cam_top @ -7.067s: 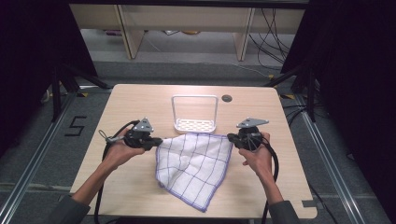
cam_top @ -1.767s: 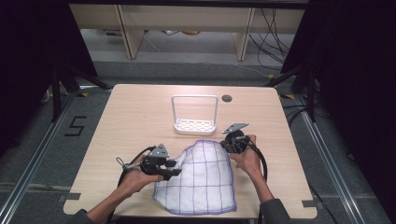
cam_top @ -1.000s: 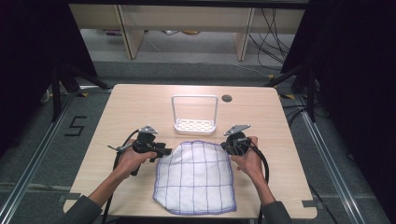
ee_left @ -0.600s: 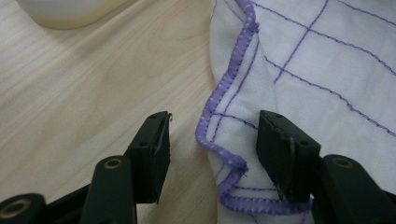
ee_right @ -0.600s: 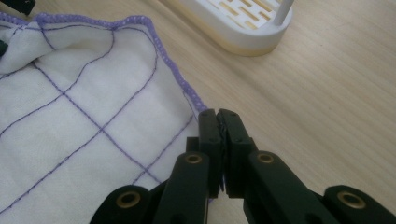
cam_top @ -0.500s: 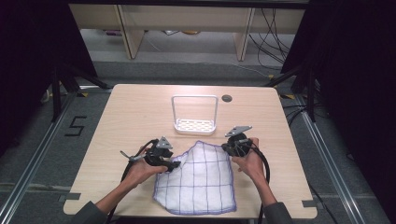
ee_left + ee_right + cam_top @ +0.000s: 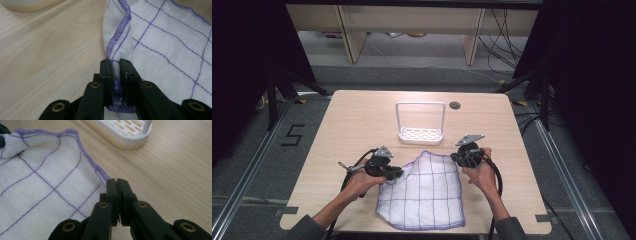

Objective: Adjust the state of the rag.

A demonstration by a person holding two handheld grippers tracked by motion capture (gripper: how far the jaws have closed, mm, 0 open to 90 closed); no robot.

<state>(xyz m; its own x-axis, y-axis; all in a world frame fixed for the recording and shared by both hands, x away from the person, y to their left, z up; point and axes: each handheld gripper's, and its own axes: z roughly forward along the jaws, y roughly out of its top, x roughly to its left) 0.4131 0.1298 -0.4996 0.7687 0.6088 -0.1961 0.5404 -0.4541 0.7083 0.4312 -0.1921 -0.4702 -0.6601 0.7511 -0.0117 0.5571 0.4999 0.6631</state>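
A white cloth (image 7: 427, 192) with a purple grid and purple hem lies on the wooden table (image 7: 357, 120), toward its front edge. My left gripper (image 7: 399, 173) is at the cloth's left edge. Its jaws have just been closing, and in the left gripper view the gripper (image 7: 116, 67) pinches a bunched fold of the cloth's (image 7: 170, 50) hem. At the cloth's far right corner my right gripper (image 7: 455, 159) is shut. The right gripper view has this gripper (image 7: 116, 185) closed where the cloth's (image 7: 37, 195) hem ends at its tips.
A white wire rack (image 7: 420, 134) with a slotted base stands just behind the cloth; its base (image 7: 125, 135) is near my right gripper. A small dark round hole (image 7: 455, 105) sits farther back. Bare tabletop lies left and right of the cloth.
My left gripper moved right onto the cloth's left edge and closed on it. The cloth's near-left corner has bunched inward. The right hand has stayed put.
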